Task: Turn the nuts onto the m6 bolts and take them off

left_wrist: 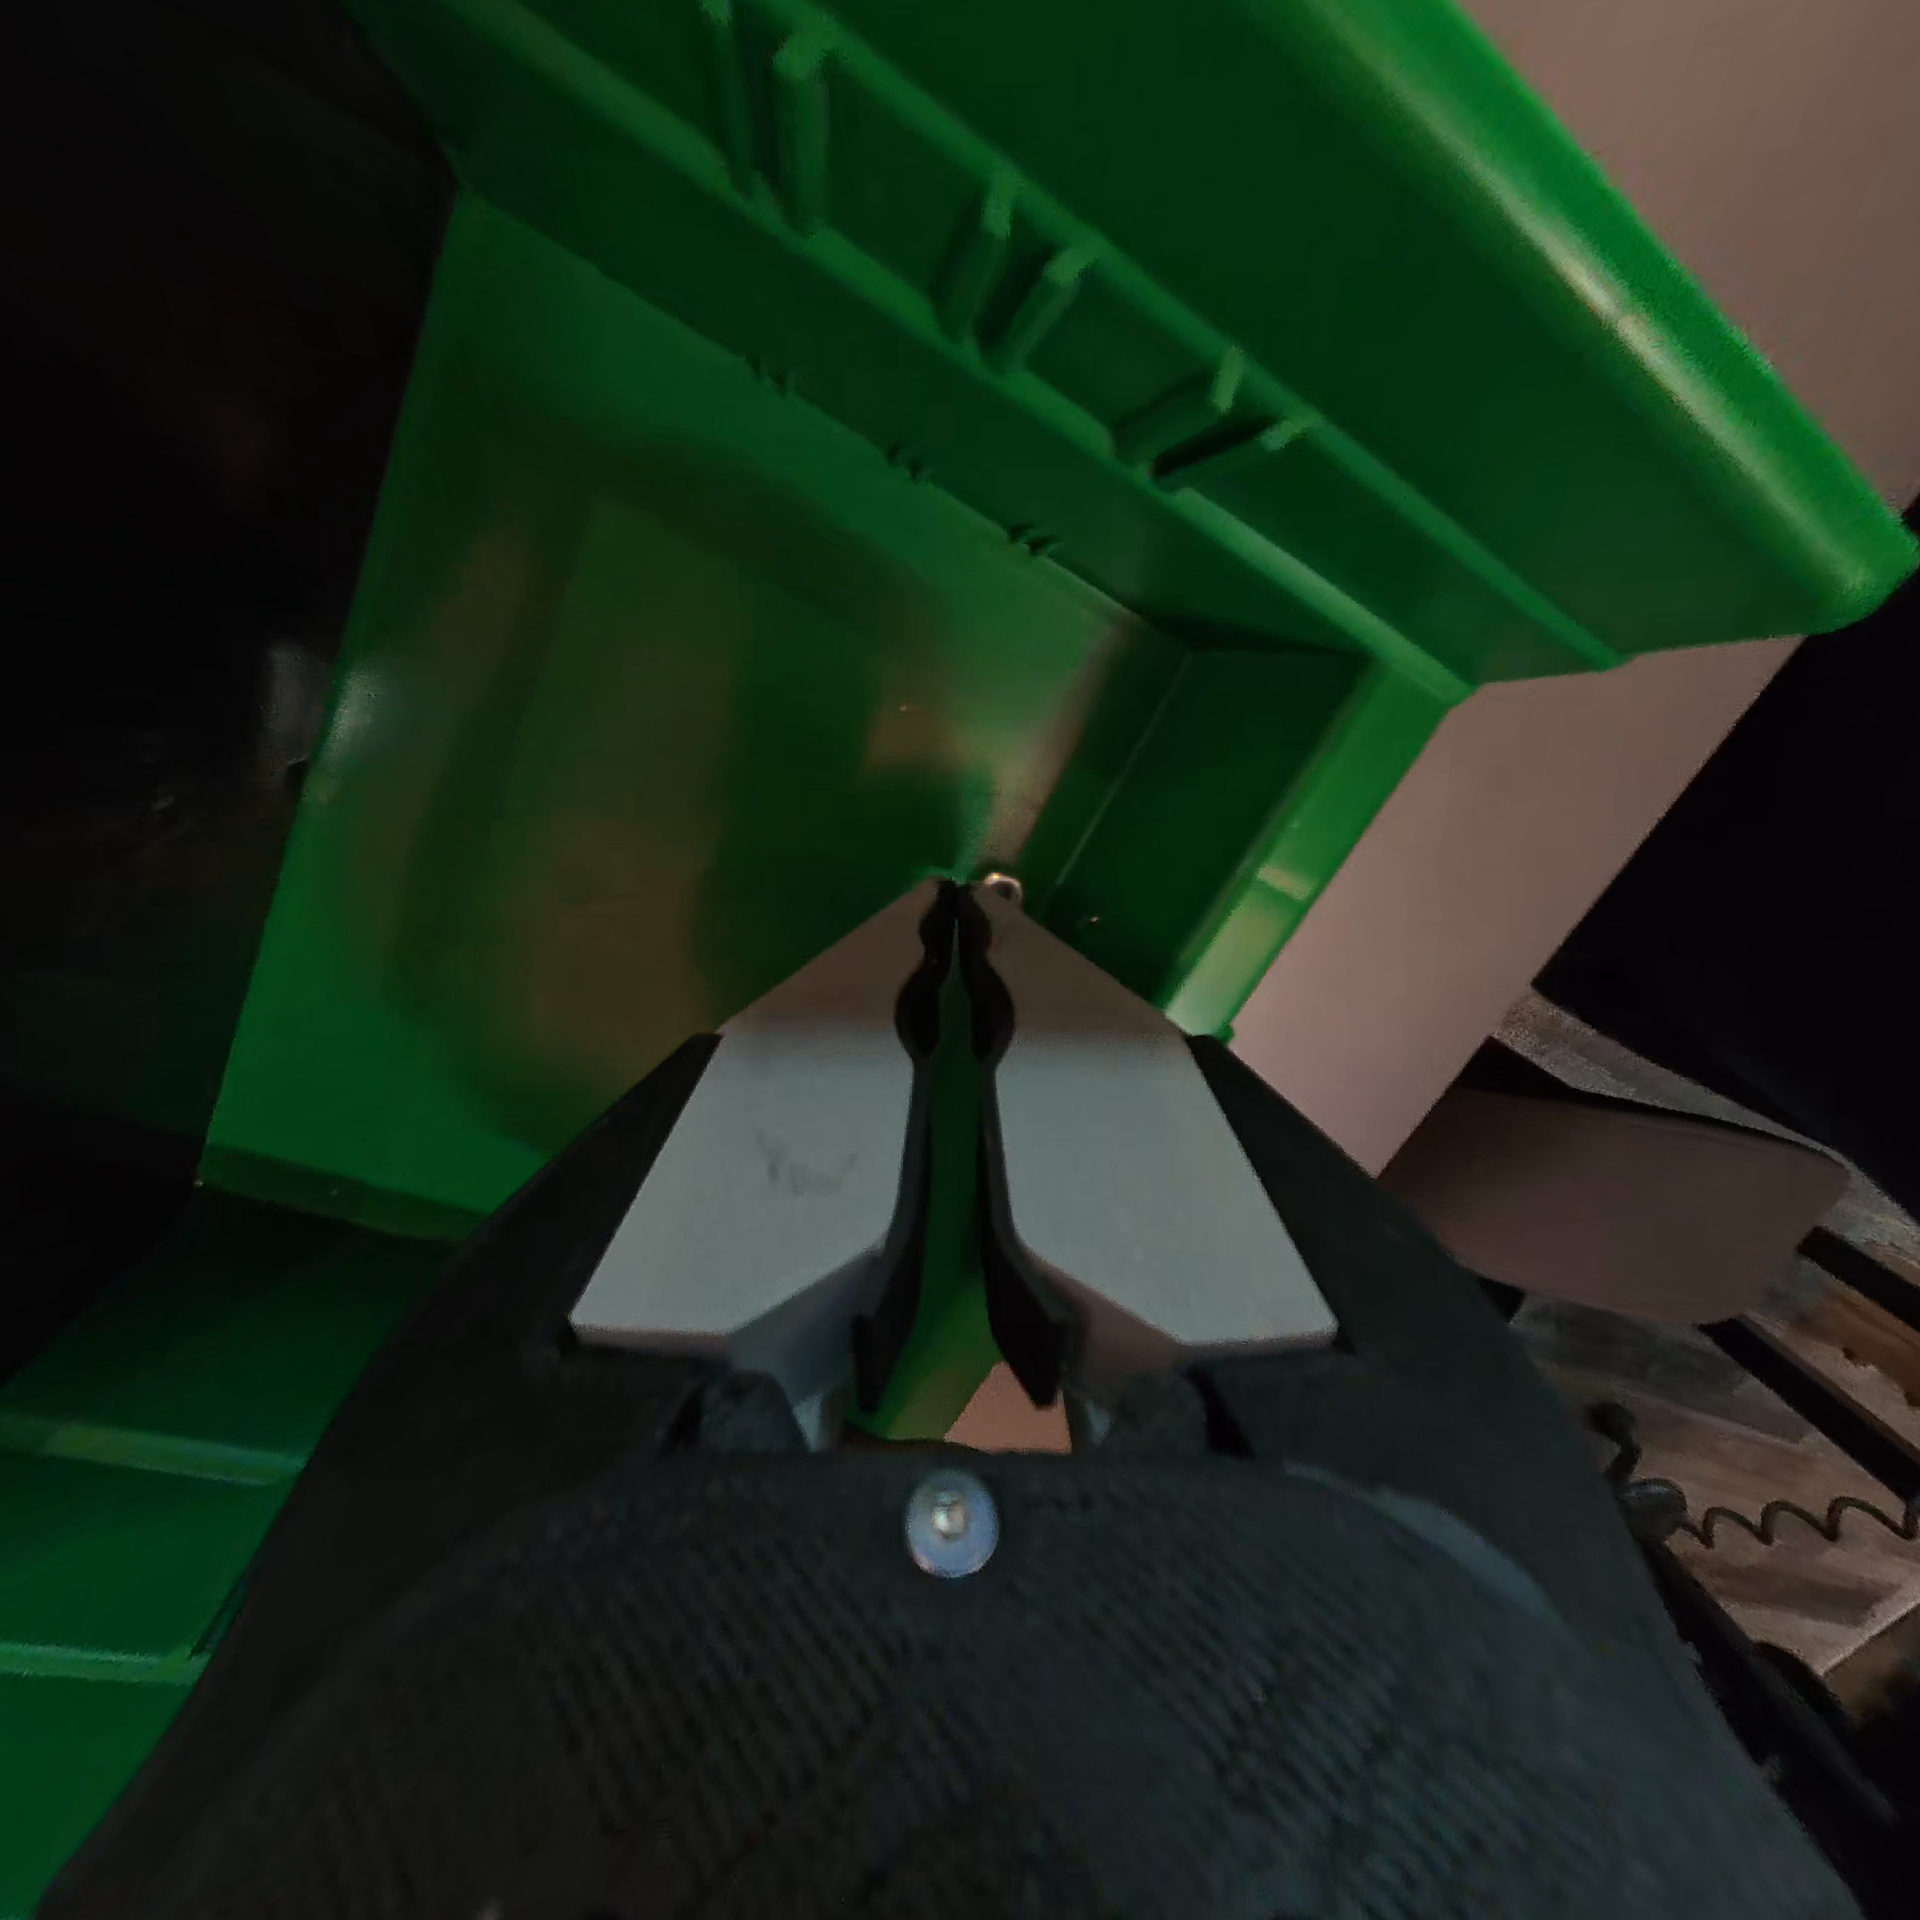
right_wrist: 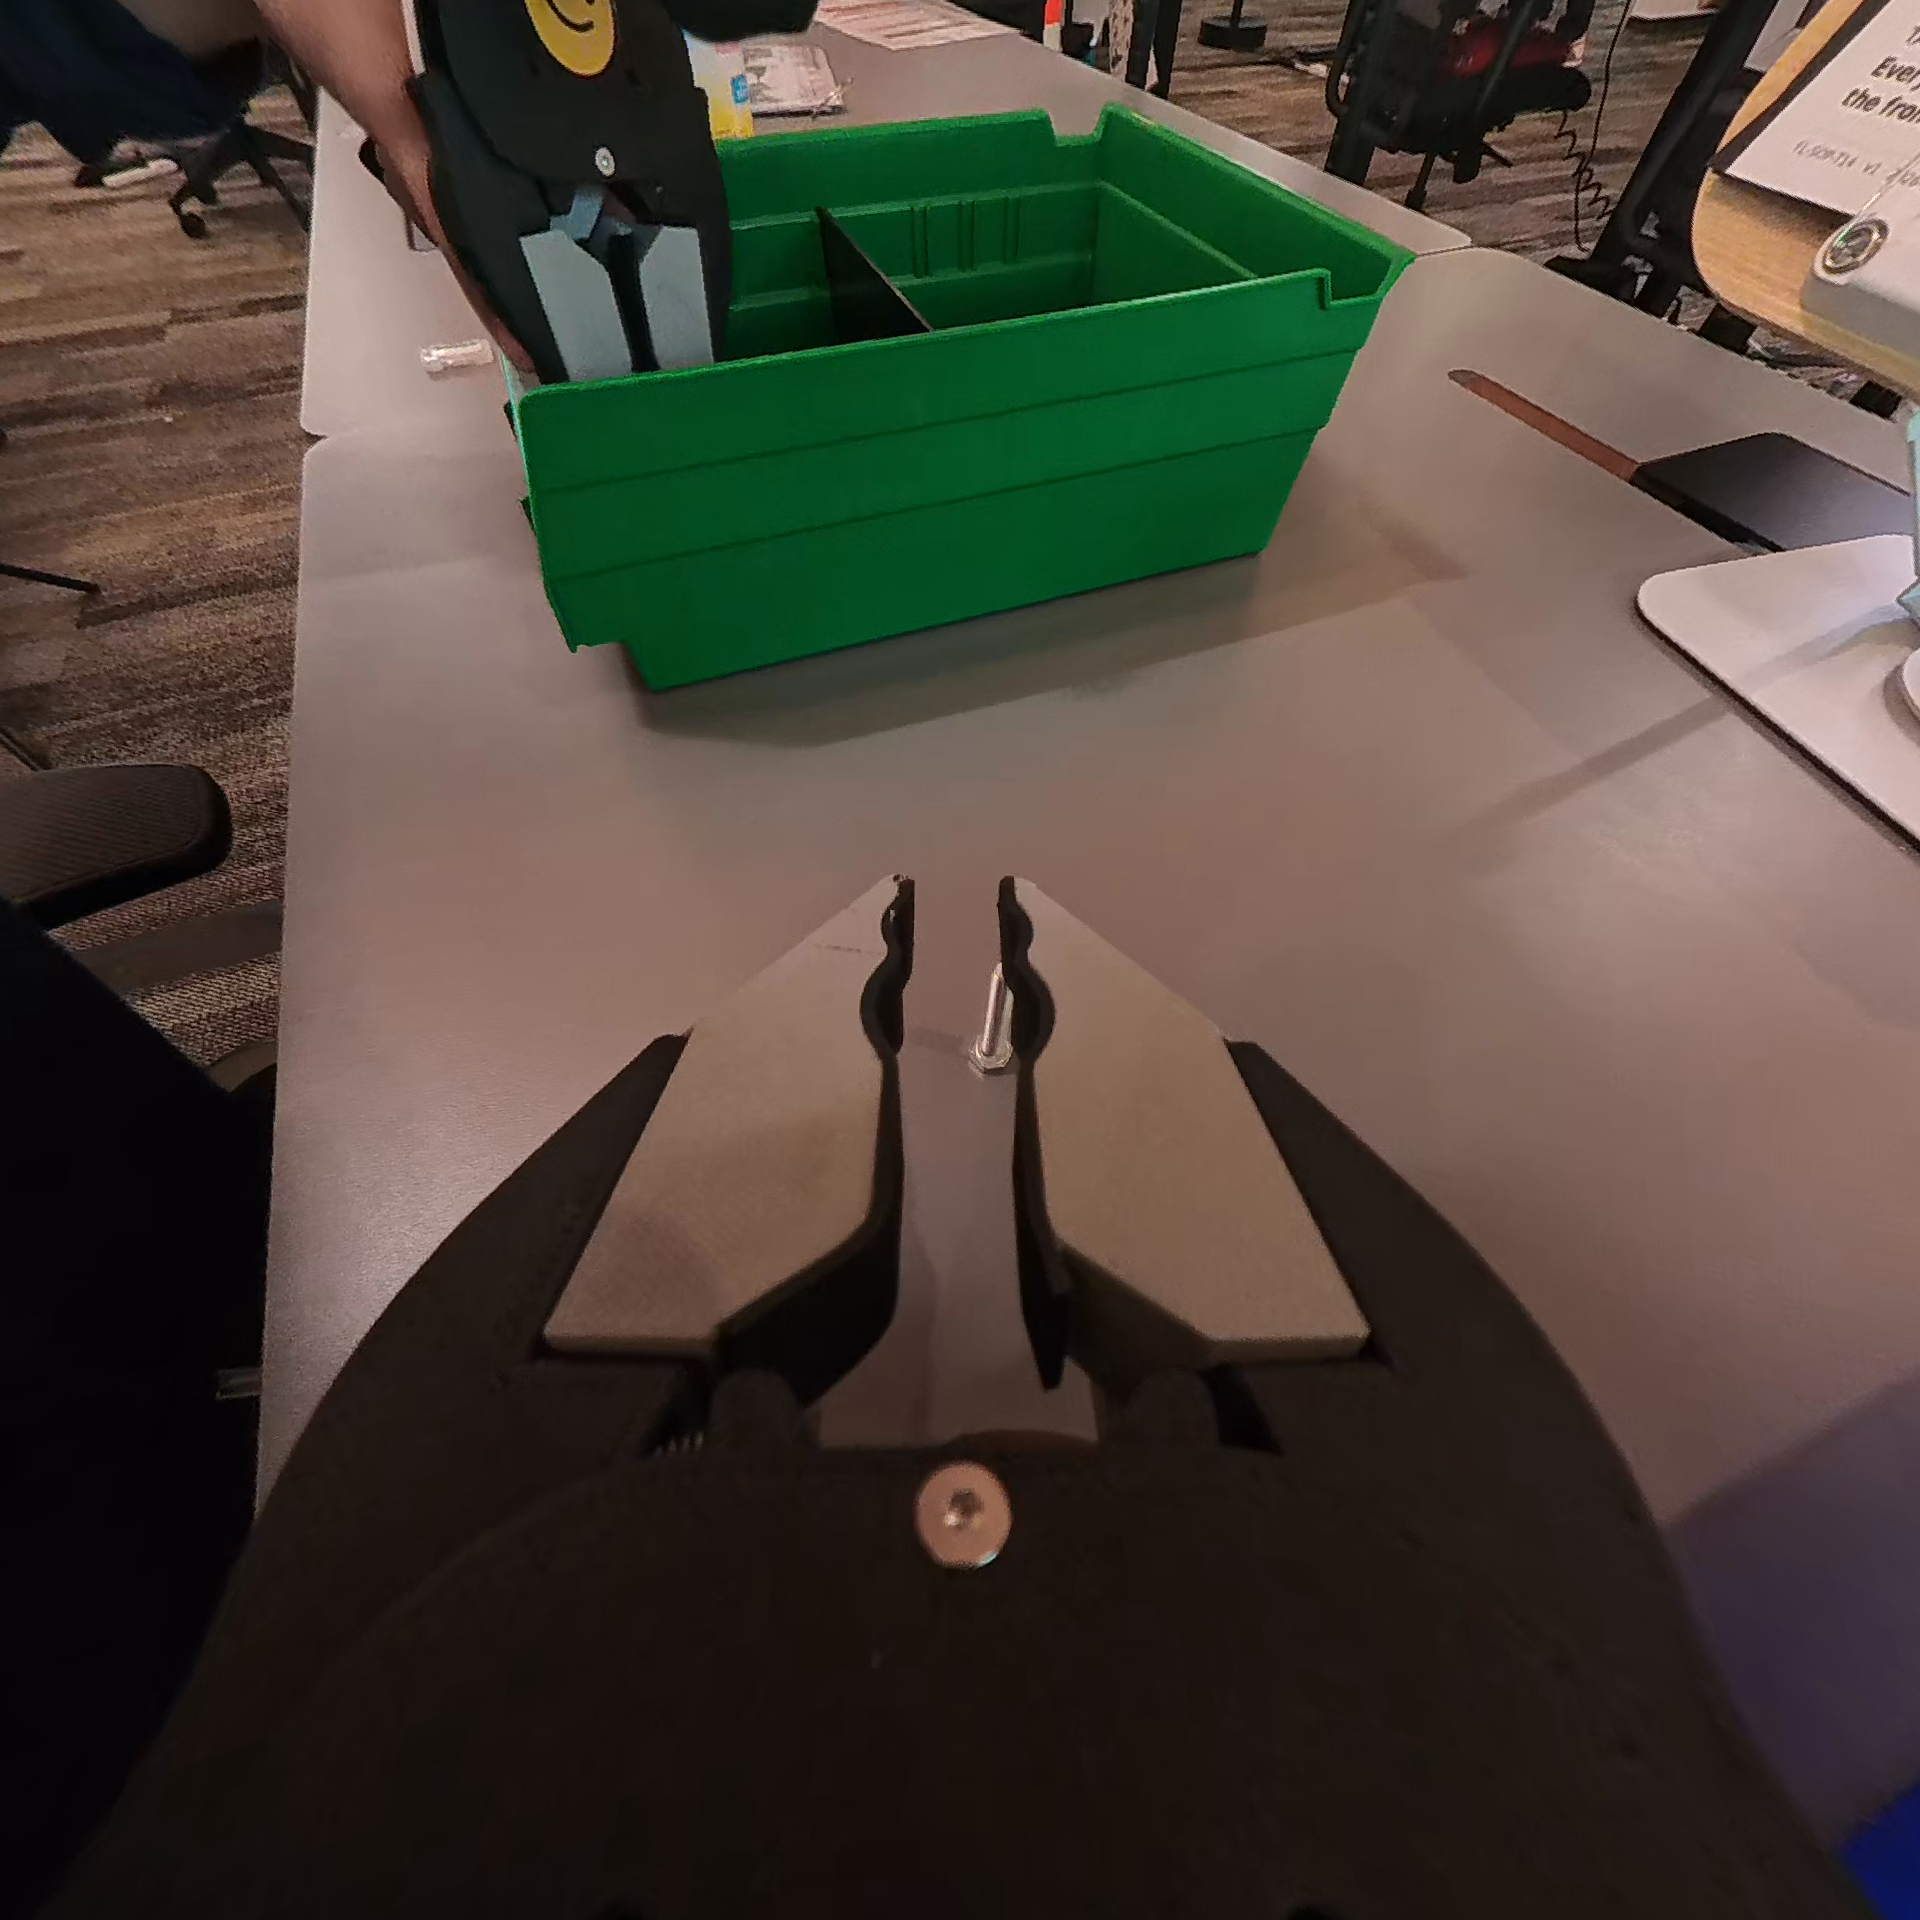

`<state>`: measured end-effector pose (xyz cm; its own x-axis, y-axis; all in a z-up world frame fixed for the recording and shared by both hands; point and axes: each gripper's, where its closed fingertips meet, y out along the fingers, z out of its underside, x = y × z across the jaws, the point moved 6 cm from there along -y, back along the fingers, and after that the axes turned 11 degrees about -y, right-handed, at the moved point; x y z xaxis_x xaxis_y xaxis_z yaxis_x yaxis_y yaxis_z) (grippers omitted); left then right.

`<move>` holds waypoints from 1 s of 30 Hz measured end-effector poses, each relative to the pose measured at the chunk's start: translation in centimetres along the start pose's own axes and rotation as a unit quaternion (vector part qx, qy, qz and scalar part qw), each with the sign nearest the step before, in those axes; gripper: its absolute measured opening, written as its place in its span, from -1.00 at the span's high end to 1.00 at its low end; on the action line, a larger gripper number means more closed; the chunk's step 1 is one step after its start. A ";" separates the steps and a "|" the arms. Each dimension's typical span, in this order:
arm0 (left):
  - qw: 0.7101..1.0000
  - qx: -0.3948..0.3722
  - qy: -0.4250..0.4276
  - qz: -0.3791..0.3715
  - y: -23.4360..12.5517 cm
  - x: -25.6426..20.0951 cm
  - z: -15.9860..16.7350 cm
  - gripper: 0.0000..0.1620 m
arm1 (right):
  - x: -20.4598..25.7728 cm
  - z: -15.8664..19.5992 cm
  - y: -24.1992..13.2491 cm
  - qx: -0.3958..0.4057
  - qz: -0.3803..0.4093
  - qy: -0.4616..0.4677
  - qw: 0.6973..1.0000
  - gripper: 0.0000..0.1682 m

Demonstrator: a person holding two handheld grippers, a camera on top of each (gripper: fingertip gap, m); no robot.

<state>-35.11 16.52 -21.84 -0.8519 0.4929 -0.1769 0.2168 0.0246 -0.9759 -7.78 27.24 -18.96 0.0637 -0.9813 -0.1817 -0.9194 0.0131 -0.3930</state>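
My left gripper (left_wrist: 956,883) reaches down inside the green bin (left_wrist: 623,727), near a corner of its floor. Its fingertips meet, and a small silver nut (left_wrist: 1004,884) lies just off the right fingertip, outside the pads. The right wrist view shows the same gripper (right_wrist: 623,312) dipping into the bin's (right_wrist: 935,488) left end, held by a hand. My right gripper (right_wrist: 956,883) is open, low over the grey table (right_wrist: 1351,883). A silver bolt (right_wrist: 992,1023) lies on the table between its fingers, close to the right pad, hex head toward me. The left pad stands clear of it.
A black divider (right_wrist: 873,275) splits the bin. A white stand base (right_wrist: 1787,665) and a dark flat object (right_wrist: 1745,499) sit at the right. A small clear item (right_wrist: 455,353) lies on the table left of the bin. A chair (right_wrist: 104,831) stands at the table's left edge. About 25 cm separates my left fingertips from my right.
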 end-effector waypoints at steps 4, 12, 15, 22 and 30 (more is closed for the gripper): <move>1.000 0.016 0.010 -0.010 0.3 -0.4 -0.1 0.97 | -0.1 -0.1 -0.1 -0.001 0.004 -0.003 1.000 0.85; 0.996 0.075 0.045 -0.017 0.8 -0.6 -0.4 0.98 | -0.1 -0.1 -0.1 -0.004 0.002 0.000 1.000 0.85; 0.993 0.099 0.058 -0.026 0.8 -0.7 -0.6 0.99 | 0.0 -0.1 -0.1 0.000 0.004 -0.004 1.000 0.85; 0.988 0.065 0.065 -0.121 0.3 1.5 -1.5 1.00 | 0.0 -0.2 -0.3 -0.006 0.007 -0.006 1.000 0.85; 0.994 0.013 0.024 -0.109 -1.8 2.6 -1.3 1.00 | -0.2 -0.1 -0.3 -0.003 0.012 -0.007 1.000 0.85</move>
<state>-37.09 18.89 -20.42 -0.8533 0.5195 0.0449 0.0169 0.1136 -0.9934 -7.58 27.39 -18.73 0.0478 -0.9778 -0.2039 -0.9231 0.0347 -0.3831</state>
